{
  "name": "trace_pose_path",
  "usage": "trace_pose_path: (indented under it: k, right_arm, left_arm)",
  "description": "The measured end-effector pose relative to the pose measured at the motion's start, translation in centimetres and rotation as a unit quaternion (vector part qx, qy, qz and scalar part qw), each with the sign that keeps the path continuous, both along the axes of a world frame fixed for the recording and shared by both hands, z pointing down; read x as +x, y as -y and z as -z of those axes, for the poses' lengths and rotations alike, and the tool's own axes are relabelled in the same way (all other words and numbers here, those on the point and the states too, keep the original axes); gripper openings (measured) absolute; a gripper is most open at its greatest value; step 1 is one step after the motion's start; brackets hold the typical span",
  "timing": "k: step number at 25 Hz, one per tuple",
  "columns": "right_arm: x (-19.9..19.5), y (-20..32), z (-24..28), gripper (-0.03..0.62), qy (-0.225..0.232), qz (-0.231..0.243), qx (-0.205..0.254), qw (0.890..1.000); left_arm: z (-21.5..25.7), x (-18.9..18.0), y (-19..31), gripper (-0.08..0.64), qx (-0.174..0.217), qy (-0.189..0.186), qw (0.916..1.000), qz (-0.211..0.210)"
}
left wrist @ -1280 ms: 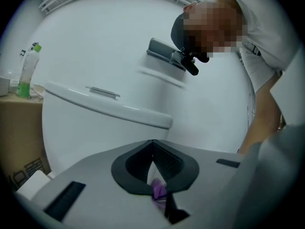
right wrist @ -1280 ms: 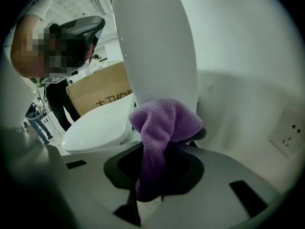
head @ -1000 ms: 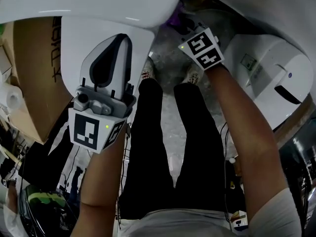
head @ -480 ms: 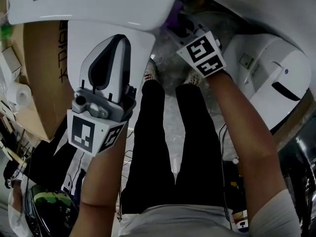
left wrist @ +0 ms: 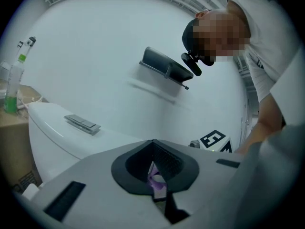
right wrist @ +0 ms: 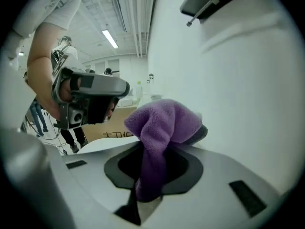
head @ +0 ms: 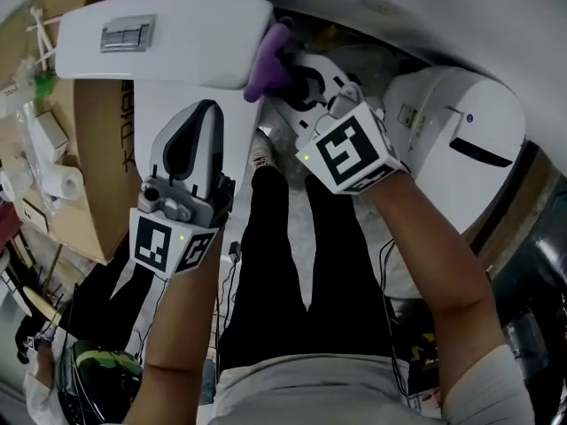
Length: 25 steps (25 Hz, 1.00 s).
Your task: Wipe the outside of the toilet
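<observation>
The white toilet tank with its chrome flush button fills the top left of the head view. My right gripper is shut on a purple cloth, which is pressed against the tank's right end. In the right gripper view the cloth bunches over the jaws. My left gripper points at the white toilet body below the tank, jaws together and holding nothing. In the left gripper view, the tank and flush button lie to the left of the left gripper.
A cardboard box and a paper roll stand left of the toilet. A white rounded unit sits at the right. A green bottle stands on the box. A black holder hangs on the wall. My legs are below.
My right gripper has risen with the purple cloth from beside the bowl to the tank's right end. The view has shifted so the whole tank lid shows. The left gripper has barely moved.
</observation>
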State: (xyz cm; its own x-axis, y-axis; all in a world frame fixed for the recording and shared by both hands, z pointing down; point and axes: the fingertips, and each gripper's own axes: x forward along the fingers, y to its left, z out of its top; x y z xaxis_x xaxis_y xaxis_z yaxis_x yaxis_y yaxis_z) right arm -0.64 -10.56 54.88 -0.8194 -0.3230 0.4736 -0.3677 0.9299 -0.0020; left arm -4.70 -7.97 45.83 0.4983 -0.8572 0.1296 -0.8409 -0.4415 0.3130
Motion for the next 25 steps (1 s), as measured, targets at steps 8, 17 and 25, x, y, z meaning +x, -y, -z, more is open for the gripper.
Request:
trace_pose_path:
  k: [8, 17, 25]
  right_arm:
    - [0.5, 1.5, 1.7, 0.087, 0.012, 0.002, 0.011, 1.0]
    - [1.0, 4.3, -6.6, 0.087, -0.029, -0.012, -0.03, 0.999]
    - [1.0, 4.4, -17.4, 0.087, -0.081, -0.007, -0.077, 0.994]
  left_arm:
    - [0.8, 0.2, 0.8, 0.006, 0.008, -0.005, 1.0, -0.002]
    - [-2.3, -1.3, 0.2, 0.006, -0.004, -0.002, 0.9999, 0.009]
    - [-6.8, -3.0, -0.4, 0.006, -0.024, 0.007, 0.9997, 0.006]
